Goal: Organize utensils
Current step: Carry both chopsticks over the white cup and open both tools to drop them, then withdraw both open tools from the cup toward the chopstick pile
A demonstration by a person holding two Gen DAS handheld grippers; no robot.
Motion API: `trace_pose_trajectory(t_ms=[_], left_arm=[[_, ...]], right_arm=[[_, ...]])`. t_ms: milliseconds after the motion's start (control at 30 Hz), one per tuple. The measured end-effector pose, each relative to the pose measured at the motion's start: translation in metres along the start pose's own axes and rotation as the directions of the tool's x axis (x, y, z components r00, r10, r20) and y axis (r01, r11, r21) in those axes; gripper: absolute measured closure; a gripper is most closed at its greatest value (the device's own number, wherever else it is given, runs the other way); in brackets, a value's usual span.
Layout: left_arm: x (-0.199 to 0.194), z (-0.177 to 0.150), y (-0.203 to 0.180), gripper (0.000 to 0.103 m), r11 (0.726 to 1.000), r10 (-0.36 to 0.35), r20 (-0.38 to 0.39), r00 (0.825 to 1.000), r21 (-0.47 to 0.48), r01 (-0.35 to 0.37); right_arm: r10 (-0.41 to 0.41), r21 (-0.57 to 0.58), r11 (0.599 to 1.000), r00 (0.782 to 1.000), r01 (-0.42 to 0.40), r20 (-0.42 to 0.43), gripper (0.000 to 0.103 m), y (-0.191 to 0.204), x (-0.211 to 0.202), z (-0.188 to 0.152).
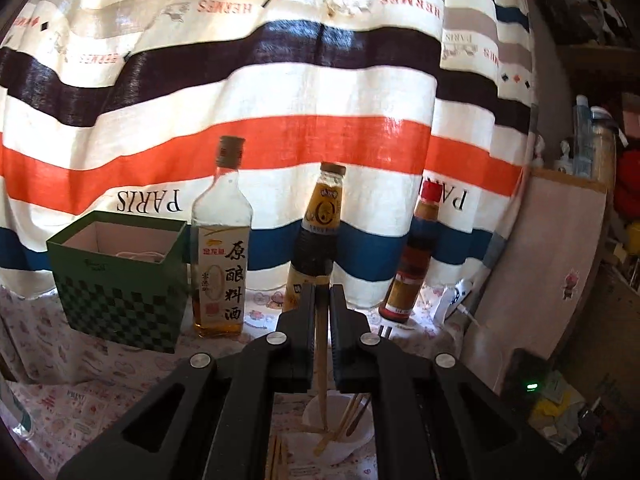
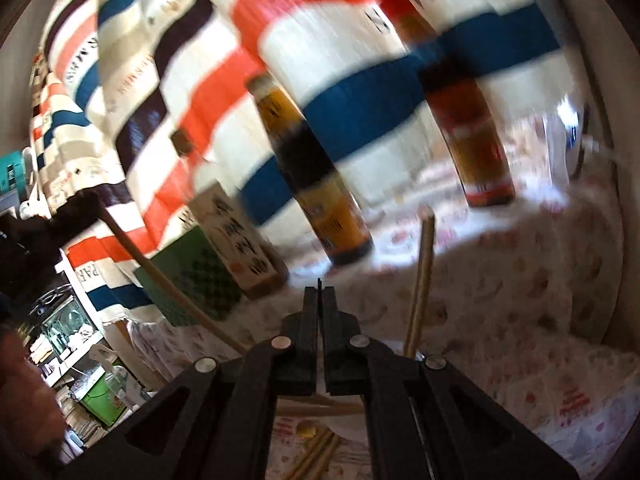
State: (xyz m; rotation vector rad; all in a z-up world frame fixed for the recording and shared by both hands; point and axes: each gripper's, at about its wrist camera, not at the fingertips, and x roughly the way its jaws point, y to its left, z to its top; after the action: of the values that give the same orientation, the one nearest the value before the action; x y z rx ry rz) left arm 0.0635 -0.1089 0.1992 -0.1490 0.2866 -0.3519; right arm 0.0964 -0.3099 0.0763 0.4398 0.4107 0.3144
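Observation:
My left gripper is shut on a wooden chopstick that stands nearly upright, its lower end in a white bowl just below the fingers. Several more chopsticks lean in that bowl. In the blurred right wrist view, my right gripper is shut with nothing visible between its pads. A chopstick stands just right of it. The left gripper shows dark at the upper left, holding its long chopstick slanted. More chopsticks lie under the right gripper.
A green checkered box, open on top, stands at the back left on the floral tablecloth. Three sauce bottles line up before a striped curtain. A pink board leans at the right.

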Motion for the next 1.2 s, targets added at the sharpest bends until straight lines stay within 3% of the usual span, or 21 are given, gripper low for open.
trace_pose_trajectory(t_ms=[167, 333, 567, 700, 833, 1000, 1200], left_arm=[[0.017, -0.013, 0.0, 0.097, 1.0, 0.003, -0.035, 0.999, -0.006, -0.003], [0.039, -0.037, 0.003, 0.097, 1.0, 0.01, -0.101, 0.995, -0.016, -0.012], [0.056, -0.064, 0.003, 0.095, 0.998, 0.05, -0.149, 0.988, 0.045, -0.043], [0.047, -0.066, 0.008, 0.072, 0.997, 0.064, -0.128, 0.99, 0.039, -0.059], [0.028, -0.061, 0.017, 0.061, 0.996, 0.079, -0.084, 0.993, 0.044, -0.075], [-0.003, -0.057, 0.034, 0.04, 0.991, 0.127, -0.028, 0.991, 0.039, -0.126], [-0.047, -0.059, 0.053, 0.034, 0.984, 0.175, 0.016, 0.985, 0.044, -0.175]], right_arm=[[-0.033, -0.026, 0.999, 0.993, 0.03, -0.115, 0.1, -0.012, 0.023, -0.013], [-0.041, -0.032, 0.999, 0.99, 0.037, -0.135, 0.099, -0.014, 0.022, -0.012], [-0.048, -0.06, 0.997, 0.991, 0.041, -0.126, 0.099, -0.007, 0.016, -0.007], [-0.069, -0.08, 0.995, 0.99, 0.059, -0.123, 0.099, -0.006, 0.016, -0.007], [-0.066, -0.082, 0.995, 0.991, 0.057, -0.119, 0.099, -0.003, 0.013, -0.005], [-0.053, -0.119, 0.992, 0.996, 0.044, -0.073, 0.08, 0.016, -0.004, 0.0], [-0.04, -0.148, 0.988, 0.996, 0.052, 0.078, 0.072, 0.048, -0.057, 0.013]])
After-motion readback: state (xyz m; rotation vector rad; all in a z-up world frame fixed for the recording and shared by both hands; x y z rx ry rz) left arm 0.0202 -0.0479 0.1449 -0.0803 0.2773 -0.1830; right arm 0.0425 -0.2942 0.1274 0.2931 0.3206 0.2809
